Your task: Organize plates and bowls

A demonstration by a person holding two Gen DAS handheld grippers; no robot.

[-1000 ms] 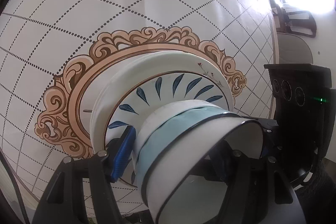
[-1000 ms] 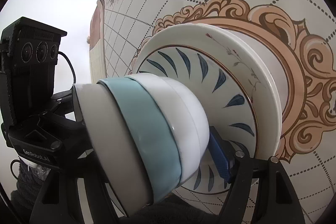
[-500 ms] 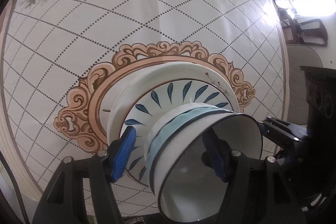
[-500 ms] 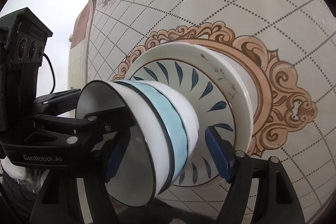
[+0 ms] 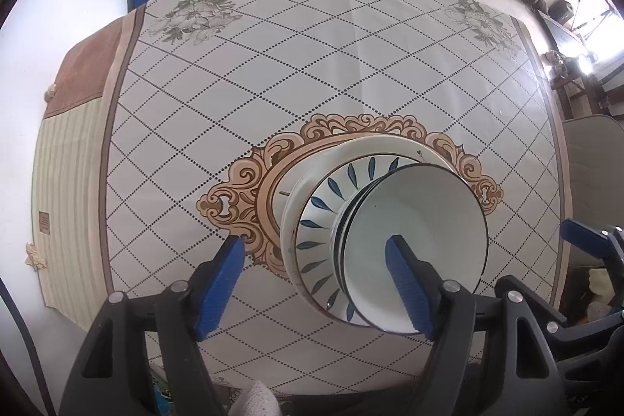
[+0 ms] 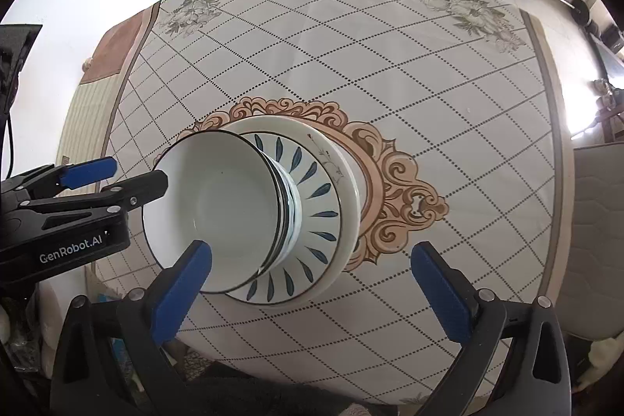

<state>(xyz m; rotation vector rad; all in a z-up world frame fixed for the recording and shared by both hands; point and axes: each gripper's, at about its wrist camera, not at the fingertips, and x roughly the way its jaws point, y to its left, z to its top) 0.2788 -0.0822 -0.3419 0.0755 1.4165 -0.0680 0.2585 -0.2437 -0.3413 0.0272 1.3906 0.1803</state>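
Fingers of the left gripper are standing wide and gripping nothing, and the right gripper is likewise spread wide and empty. In the left view, the stack of bowls is sitting on the stacked plates at the centre of the desk, with its near rim showing behind the right-hand finger; in the right view it is showing behind the left-hand finger. Judged risk: the bowls are appearing off-centre on the plates, so a stray finger could be tipping or sliding the stack.
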